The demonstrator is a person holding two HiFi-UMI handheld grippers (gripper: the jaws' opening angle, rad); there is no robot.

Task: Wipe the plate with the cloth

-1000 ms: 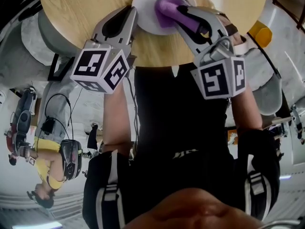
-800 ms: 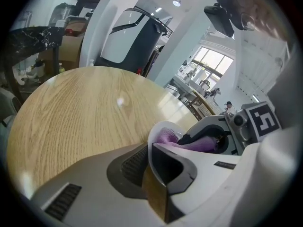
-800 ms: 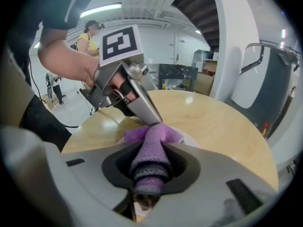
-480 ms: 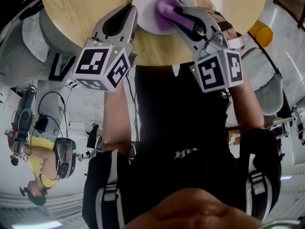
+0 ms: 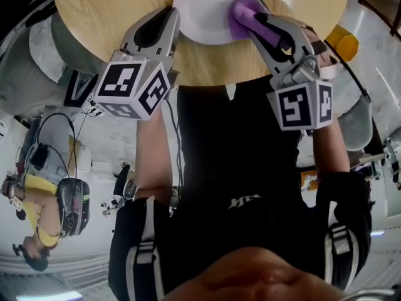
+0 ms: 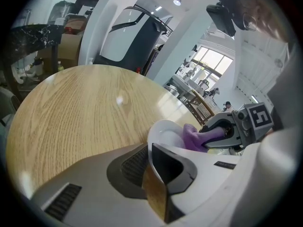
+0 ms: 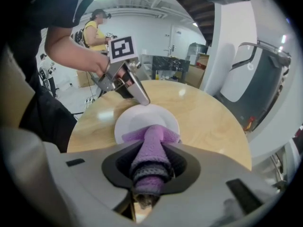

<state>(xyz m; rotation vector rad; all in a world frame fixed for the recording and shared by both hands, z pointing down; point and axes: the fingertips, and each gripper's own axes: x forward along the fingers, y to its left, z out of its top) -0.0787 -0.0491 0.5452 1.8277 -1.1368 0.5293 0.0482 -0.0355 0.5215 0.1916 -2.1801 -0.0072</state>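
Observation:
A white plate (image 5: 203,11) lies on the round wooden table (image 5: 113,11). My right gripper (image 5: 249,14) is shut on a purple cloth (image 5: 241,12), which rests on the plate's right rim in the head view. In the right gripper view the cloth (image 7: 151,141) runs out from the jaws onto the near edge of the plate (image 7: 142,117). My left gripper (image 5: 174,19) is shut on the plate's left rim. The left gripper view shows the plate (image 6: 163,132) at the jaw tips, with the cloth (image 6: 194,135) and right gripper (image 6: 215,135) behind it.
The table's near edge (image 5: 207,80) runs just under both grippers. A grey and white chair (image 7: 251,74) stands beyond the table. A yellow object (image 5: 341,42) sits at the right. A person in a yellow shirt (image 5: 50,231) stands on the floor at the left.
The right gripper has swept the cloth from the middle of the plate to its right rim. The left gripper has stayed at the plate's left rim.

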